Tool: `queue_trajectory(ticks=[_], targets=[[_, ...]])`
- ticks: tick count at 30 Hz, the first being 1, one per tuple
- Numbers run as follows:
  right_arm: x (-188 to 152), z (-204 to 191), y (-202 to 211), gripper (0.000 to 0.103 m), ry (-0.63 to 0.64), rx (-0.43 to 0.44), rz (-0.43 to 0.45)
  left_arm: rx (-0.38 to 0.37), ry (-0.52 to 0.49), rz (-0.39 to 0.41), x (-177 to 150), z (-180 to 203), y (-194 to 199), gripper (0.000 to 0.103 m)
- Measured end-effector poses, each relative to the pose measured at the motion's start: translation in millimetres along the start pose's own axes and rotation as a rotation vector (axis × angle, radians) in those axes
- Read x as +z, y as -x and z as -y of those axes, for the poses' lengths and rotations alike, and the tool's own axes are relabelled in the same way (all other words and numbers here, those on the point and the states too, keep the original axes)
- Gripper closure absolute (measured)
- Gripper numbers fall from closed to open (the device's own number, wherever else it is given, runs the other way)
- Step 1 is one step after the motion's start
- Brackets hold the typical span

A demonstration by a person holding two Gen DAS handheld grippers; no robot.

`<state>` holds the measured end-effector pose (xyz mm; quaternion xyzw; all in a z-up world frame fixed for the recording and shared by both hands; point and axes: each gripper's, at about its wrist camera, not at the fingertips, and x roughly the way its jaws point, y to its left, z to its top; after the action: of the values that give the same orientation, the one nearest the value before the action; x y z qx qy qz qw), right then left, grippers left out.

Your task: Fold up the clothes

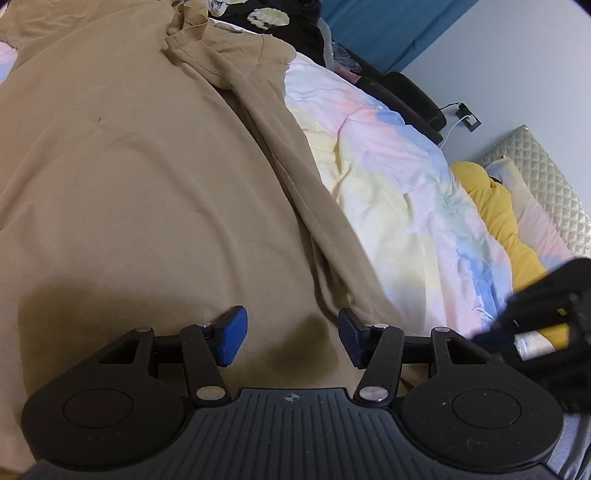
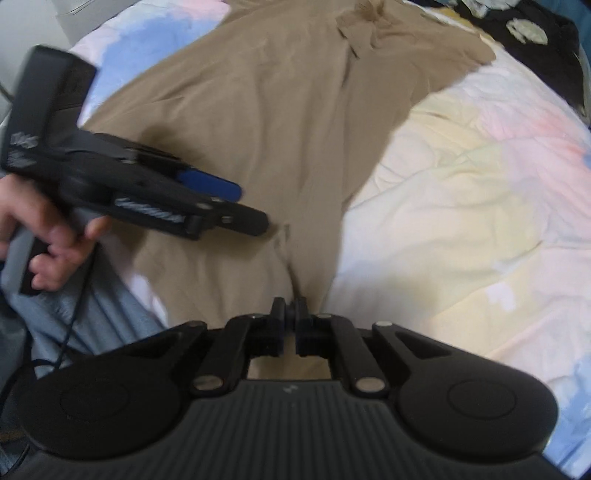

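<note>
Centrally, a tan shirt [image 1: 147, 166] is lying spread on a pastel, multicoloured bedsheet [image 1: 399, 192], filling the left and middle of the left wrist view; its collar is sitting at the top centre, and one side is lying folded inward as a long band running from the upper middle toward the lower right. The left gripper [image 1: 291, 338] is hovering over the shirt's lower part in the bottom centre of the frame, its blue pads [image 1: 232, 336] standing apart with only bare cloth showing between them. At the right edge of that view, the right gripper is appearing as a dark blur over the sheet.

In the right wrist view, the right gripper [image 2: 292, 314] is pointing steeply down at the bottom centre, its fingers drawn together at the shirt's near edge, where a crease is running up from the tips; whether cloth is pinched between them cannot be told. The left gripper is reaching in from the left of the frame, held by a hand [image 2: 48, 236], its tips resting low over the shirt. A yellow cloth [image 1: 498, 218] and a quilted headboard [image 1: 550, 173] are lying at the right of the left wrist view, with dark clothing [image 1: 280, 22] at the top.
</note>
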<state>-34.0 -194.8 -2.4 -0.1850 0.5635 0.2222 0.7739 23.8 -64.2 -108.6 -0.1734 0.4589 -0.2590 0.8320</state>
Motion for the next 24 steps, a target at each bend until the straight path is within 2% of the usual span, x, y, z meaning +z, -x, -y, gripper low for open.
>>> queue_trajectory(ticks=[4, 10, 14, 17, 20, 22, 24], targets=[[-1.1, -28.7, 0.0, 0.098, 0.047, 0.030, -0.023, -0.004, 0.011, 0.000, 0.6, -1.0, 1.2, 0.044], [6.6, -55.2, -36.6, 0.098, 0.047, 0.077, -0.045, -0.019, 0.073, 0.040, 3.2, -8.4, 12.1, 0.044], [11.1, -64.7, -40.1, 0.087, 0.059, 0.097, -0.041, -0.041, 0.138, 0.078, 7.0, -18.0, 21.4, 0.044], [12.6, -49.8, -14.9, 0.079, 0.006, 0.128, 0.033, -0.045, 0.162, 0.110, 9.3, -21.5, 27.9, 0.044], [9.9, -21.0, 15.4, 0.076, -0.071, 0.130, 0.143, -0.022, 0.160, 0.140, 10.5, -20.1, 33.3, 0.044], [4.9, 8.0, 30.1, 0.075, -0.172, 0.135, 0.223, 0.000, 0.140, 0.154, 10.1, -15.5, 36.0, 0.044], [1.0, 37.0, 37.6, 0.074, -0.302, 0.090, 0.306, 0.016, 0.109, 0.161, 8.8, -8.4, 37.9, 0.044]])
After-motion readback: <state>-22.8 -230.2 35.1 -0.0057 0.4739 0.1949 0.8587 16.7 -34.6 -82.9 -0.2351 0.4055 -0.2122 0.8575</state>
